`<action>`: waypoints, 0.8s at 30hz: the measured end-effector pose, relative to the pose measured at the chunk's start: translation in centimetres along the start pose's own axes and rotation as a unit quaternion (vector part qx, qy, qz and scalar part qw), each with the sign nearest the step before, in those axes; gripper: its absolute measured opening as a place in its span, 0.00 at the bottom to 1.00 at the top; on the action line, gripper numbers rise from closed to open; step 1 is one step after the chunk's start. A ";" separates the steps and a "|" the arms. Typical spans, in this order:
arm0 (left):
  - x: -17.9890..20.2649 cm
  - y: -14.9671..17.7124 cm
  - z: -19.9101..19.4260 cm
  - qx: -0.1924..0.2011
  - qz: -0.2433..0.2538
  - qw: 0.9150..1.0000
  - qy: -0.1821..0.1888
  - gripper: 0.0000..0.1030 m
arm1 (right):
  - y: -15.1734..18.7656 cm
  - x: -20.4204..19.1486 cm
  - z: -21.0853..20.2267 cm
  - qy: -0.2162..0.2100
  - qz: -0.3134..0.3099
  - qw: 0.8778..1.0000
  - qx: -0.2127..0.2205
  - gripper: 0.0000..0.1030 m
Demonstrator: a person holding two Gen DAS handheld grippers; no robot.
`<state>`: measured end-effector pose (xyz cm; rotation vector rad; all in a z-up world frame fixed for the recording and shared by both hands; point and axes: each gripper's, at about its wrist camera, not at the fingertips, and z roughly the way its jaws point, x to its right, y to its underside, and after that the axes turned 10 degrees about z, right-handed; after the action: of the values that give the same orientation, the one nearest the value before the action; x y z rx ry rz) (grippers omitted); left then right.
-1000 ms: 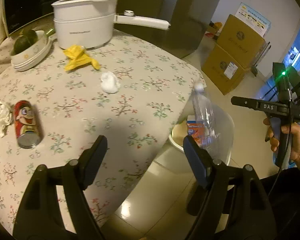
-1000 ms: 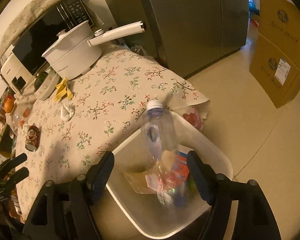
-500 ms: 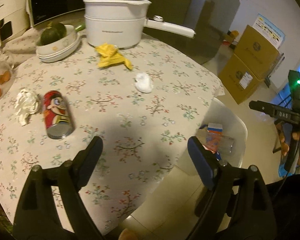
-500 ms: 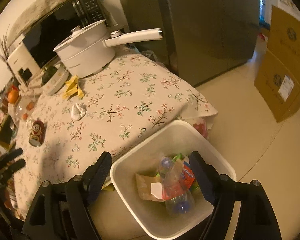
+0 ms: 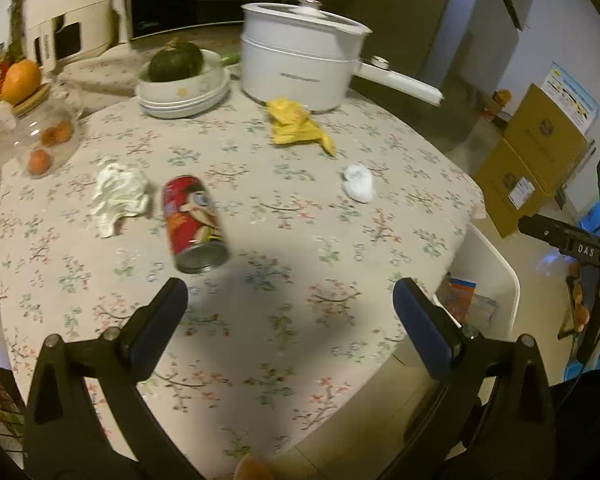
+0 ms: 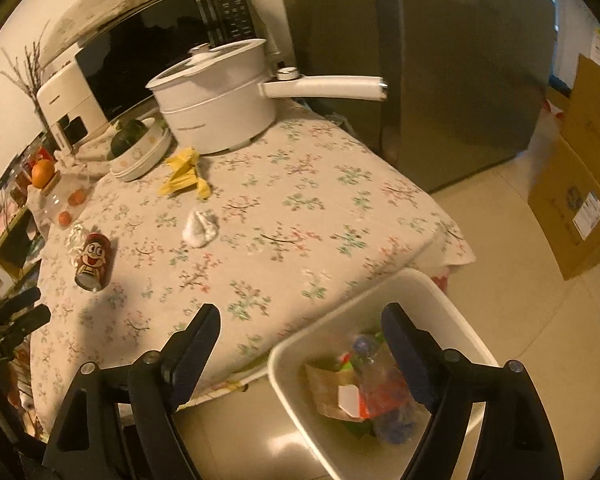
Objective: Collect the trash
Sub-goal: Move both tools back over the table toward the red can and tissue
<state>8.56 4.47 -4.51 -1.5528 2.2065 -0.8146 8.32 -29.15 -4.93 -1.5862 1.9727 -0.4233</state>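
Note:
A red drink can (image 5: pixel 194 224) lies on its side on the floral tablecloth, with crumpled white paper (image 5: pixel 118 196) to its left. A small white wad (image 5: pixel 358 182) and a yellow wrapper (image 5: pixel 296 126) lie further back. My left gripper (image 5: pixel 290 308) is open and empty, above the table's near edge, just short of the can. The white trash bin (image 6: pixel 404 284) stands on the floor by the table and holds a plastic bottle (image 6: pixel 380 372) and wrappers. My right gripper (image 6: pixel 300 344) is open and empty above the bin's near rim. The can also shows in the right wrist view (image 6: pixel 92 260).
A white pot (image 5: pixel 300 66) with a long handle, a bowl with a dark squash (image 5: pixel 180 76), an orange (image 5: pixel 20 80) and a glass dish stand at the table's back. Cardboard boxes (image 5: pixel 540 152) and a fridge (image 6: pixel 460 60) stand to the right.
The plastic bottle fell from the right gripper into the bin. The left gripper swung left over the table toward the can. The right gripper drew back and left from above the bin.

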 end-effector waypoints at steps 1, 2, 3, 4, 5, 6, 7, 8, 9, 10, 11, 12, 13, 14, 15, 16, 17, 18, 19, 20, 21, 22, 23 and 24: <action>-0.5 0.2 -0.1 0.001 -0.005 1.000 -0.003 0.99 | 0.0 -0.6 0.1 0.002 -0.006 1.000 -0.001 0.86; -1.0 0.3 -0.2 0.001 -0.010 1.000 -0.005 0.99 | 0.0 -1.5 0.4 0.005 -0.018 1.000 0.001 0.88; -1.4 0.4 -0.2 0.001 -0.013 1.000 -0.006 0.99 | 0.0 -2.1 0.4 0.004 -0.028 1.000 0.005 0.90; -1.8 0.6 -0.2 0.000 -0.018 1.000 -0.008 0.99 | 0.0 -2.8 0.5 0.004 -0.038 0.999 0.010 0.92; -2.3 0.7 -0.3 0.000 -0.023 1.000 -0.010 0.99 | 0.0 -3.4 0.5 0.004 -0.045 0.999 0.013 0.93; -2.6 0.8 -0.3 0.000 -0.026 1.000 -0.012 0.99 | 0.0 -4.0 0.5 0.003 -0.051 0.999 0.019 1.00; -3.1 1.0 -0.3 0.000 -0.030 0.999 -0.017 0.99 | 0.0 -4.6 0.5 0.001 -0.056 0.998 0.026 1.00; -3.4 1.1 -0.4 0.001 -0.033 0.999 -0.021 0.99 | 0.0 -5.1 0.6 -0.002 -0.060 0.998 0.029 1.00; -3.8 1.2 -0.4 0.003 -0.036 0.999 -0.025 0.99 | -0.1 -5.6 0.7 -0.003 -0.063 0.998 0.030 1.00; -4.1 1.4 -0.5 0.003 -0.038 0.999 -0.028 0.99 | -0.1 -6.0 0.9 -0.005 -0.064 0.998 0.029 1.00; -4.4 1.5 -0.5 0.003 -0.039 0.999 -0.032 0.99 | -0.2 -6.3 1.1 -0.006 -0.063 0.998 0.026 1.00; -4.7 1.6 -0.4 0.003 -0.039 0.999 -0.036 0.99 | -0.2 -6.7 1.4 -0.009 -0.062 0.998 0.023 1.00; -5.0 1.8 -0.3 0.001 -0.039 0.998 -0.044 0.99 | -0.3 -7.0 1.6 -0.012 -0.059 0.998 0.020 1.00; -5.2 1.9 -0.1 -0.004 -0.037 0.998 -0.053 0.99 | -0.4 -7.3 1.8 -0.015 -0.058 0.998 0.017 1.00; -5.4 1.9 0.2 -0.009 -0.036 0.998 -0.055 1.00 | -0.4 -7.7 1.9 -0.018 -0.058 0.998 0.016 1.00; -5.6 2.0 0.5 -0.018 -0.034 0.998 -0.055 1.00 | -0.4 -8.1 2.1 -0.020 -0.058 0.998 0.015 1.00; -5.9 2.1 0.8 -0.025 -0.036 0.998 -0.054 0.99 | -0.4 -8.4 2.2 -0.021 -0.060 0.998 0.014 1.00; -6.2 2.1 1.1 -0.030 -0.038 0.997 -0.054 0.99 | -0.4 -8.8 2.4 -0.022 -0.062 0.998 0.011 1.00; -6.5 2.1 1.4 -0.034 -0.042 0.997 -0.054 0.99 | -0.4 -9.2 2.7 -0.023 -0.065 0.998 0.008 1.00; -6.7 1.9 1.7 -0.039 -0.045 0.997 -0.053 1.00 | -0.4 -9.4 2.9 -0.024 -0.066 0.998 0.005 1.00; -6.9 1.8 2.0 -0.043 -0.048 0.996 -0.054 1.00 | -0.3 -9.8 3.2 -0.025 -0.068 0.997 0.001 1.00; -7.1 1.5 2.3 -0.046 -0.050 0.996 -0.055 1.00 | -0.3 -10.0 3.5 -0.026 -0.070 0.997 -0.002 1.00; -7.4 1.3 2.6 -0.049 -0.053 0.996 -0.056 0.99 | -0.3 -10.3 3.7 -0.025 -0.072 0.997 -0.004 1.00; -7.7 0.9 2.9 -0.047 -0.061 0.995 -0.056 0.99 | -0.3 -10.5 3.9 -0.025 -0.074 0.997 -0.007 1.00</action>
<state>12.25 11.07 -7.85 -1.7473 2.1143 -0.6479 12.36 -18.65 -5.43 -1.7417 1.8329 -0.4244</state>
